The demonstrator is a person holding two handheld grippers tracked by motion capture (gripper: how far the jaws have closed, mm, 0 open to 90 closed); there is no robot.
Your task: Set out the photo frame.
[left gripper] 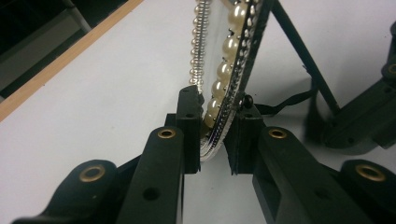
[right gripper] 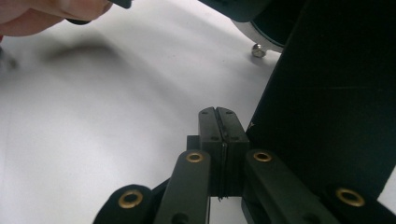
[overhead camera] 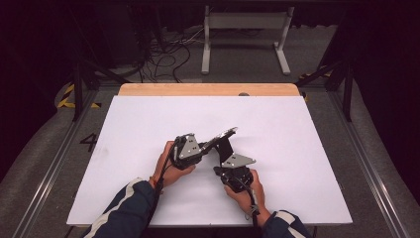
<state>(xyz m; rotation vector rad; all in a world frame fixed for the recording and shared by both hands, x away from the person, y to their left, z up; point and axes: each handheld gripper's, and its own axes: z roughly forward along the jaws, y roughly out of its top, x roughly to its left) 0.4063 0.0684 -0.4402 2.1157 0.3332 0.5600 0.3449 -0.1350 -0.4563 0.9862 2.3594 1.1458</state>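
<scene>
Left tool (left gripper: 212, 135) pinching the pearl frame's (left gripper: 229, 60) rim, right tool (right gripper: 217, 140) pressed together beside its black stand (right gripper: 327, 102): best steadying frame, easing stand outward gently.

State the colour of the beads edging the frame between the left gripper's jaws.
Cream pearl beads, beside smaller silver ones; clearest in the left gripper view.

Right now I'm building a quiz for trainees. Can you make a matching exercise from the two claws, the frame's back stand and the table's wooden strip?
Things:
1. left claw
2. right claw
3. back stand
4. wooden strip

States or places:
A. along the table's far edge
B. jaws pressed together
C. jaws on the rim of the pearl frame
D. black, close beside the right claw

Pairs: 1-C, 2-B, 3-D, 4-A
</scene>
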